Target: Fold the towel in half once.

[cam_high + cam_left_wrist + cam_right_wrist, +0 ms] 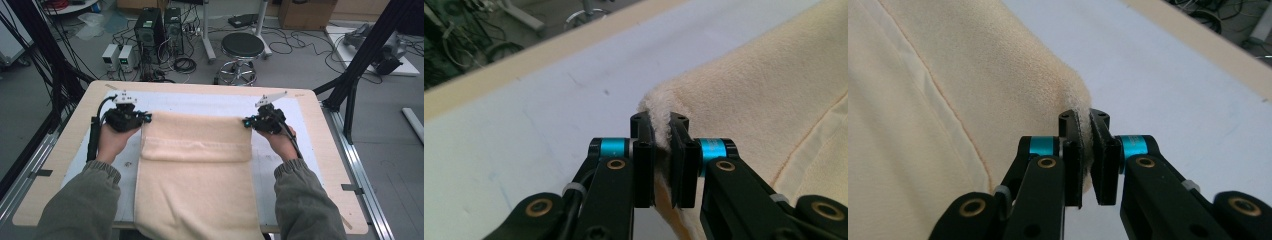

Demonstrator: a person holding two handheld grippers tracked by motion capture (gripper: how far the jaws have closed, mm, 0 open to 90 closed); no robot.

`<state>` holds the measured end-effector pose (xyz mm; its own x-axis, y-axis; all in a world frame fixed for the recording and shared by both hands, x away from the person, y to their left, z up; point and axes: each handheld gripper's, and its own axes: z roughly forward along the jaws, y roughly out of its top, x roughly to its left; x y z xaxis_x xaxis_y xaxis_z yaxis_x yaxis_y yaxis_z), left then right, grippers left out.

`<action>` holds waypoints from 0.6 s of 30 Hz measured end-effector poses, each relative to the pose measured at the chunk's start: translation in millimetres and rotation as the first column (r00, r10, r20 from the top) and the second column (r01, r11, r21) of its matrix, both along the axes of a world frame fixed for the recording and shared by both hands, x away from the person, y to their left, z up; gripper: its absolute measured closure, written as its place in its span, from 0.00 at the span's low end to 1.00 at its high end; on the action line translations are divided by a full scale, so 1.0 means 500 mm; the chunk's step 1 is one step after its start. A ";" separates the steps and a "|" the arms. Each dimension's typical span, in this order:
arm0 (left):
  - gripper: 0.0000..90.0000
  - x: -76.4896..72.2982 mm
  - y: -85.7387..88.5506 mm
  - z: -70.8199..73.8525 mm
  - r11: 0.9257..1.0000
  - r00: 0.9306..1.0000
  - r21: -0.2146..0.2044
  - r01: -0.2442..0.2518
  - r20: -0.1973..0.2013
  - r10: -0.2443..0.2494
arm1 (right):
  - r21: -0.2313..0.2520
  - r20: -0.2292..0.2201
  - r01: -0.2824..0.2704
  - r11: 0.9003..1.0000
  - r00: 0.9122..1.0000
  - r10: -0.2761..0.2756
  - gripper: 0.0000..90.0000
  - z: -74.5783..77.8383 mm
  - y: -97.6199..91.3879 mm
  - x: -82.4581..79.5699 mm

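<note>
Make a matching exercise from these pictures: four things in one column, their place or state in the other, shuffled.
1. left hand-held gripper
2. right hand-held gripper
3. cream towel
4. round stool

a. on the floor beyond the table
b. shut on the towel's far right corner
c. folded back on itself, hanging over the near table edge
d. shut on the towel's far left corner

Pairs: 1-d, 2-b, 3-c, 4-a
</note>
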<state>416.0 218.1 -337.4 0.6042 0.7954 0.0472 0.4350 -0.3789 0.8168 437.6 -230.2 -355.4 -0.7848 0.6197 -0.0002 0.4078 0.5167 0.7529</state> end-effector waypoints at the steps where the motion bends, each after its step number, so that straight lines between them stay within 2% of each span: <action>1: 0.89 0.007 -0.002 0.002 1.000 1.000 0.011 -0.008 -0.006 0.009 | 0.005 0.006 0.010 1.000 1.000 -0.010 0.94 0.009 -0.001 0.010; 3: 0.78 0.013 -0.005 -0.007 0.998 0.999 0.043 -0.040 -0.016 0.040 | 0.003 0.008 0.036 0.999 0.999 -0.036 0.81 0.009 -0.003 0.022; 5: 0.70 0.012 -0.001 -0.022 0.999 0.998 0.031 -0.040 -0.040 0.041 | 0.016 -0.016 0.044 0.999 0.999 -0.044 0.66 -0.002 -0.007 0.026; 6: 0.68 0.008 0.002 -0.030 0.999 0.998 0.028 -0.032 -0.044 0.033 | 0.020 -0.036 0.042 0.999 0.999 -0.042 0.64 -0.007 -0.008 0.024; 12: 0.61 -0.025 0.008 -0.074 0.999 0.997 -0.012 0.030 -0.075 -0.031 | 0.019 -0.031 0.006 1.000 1.000 -0.005 0.57 -0.036 -0.018 -0.017; 14: 0.58 -0.031 0.003 -0.084 0.997 0.989 -0.023 0.078 -0.127 -0.080 | 0.023 -0.041 -0.001 1.000 0.999 0.002 0.55 -0.048 -0.022 -0.031; 16: 0.56 -0.045 -0.003 -0.094 0.995 0.989 -0.025 0.100 -0.110 -0.103 | 0.023 -0.049 -0.010 1.000 0.999 0.012 0.54 -0.059 -0.024 -0.041; 18: 0.56 -0.053 -0.006 -0.107 0.993 0.986 -0.024 0.114 -0.123 -0.117 | 0.013 -0.062 -0.024 1.000 0.998 0.024 0.54 -0.070 -0.022 -0.050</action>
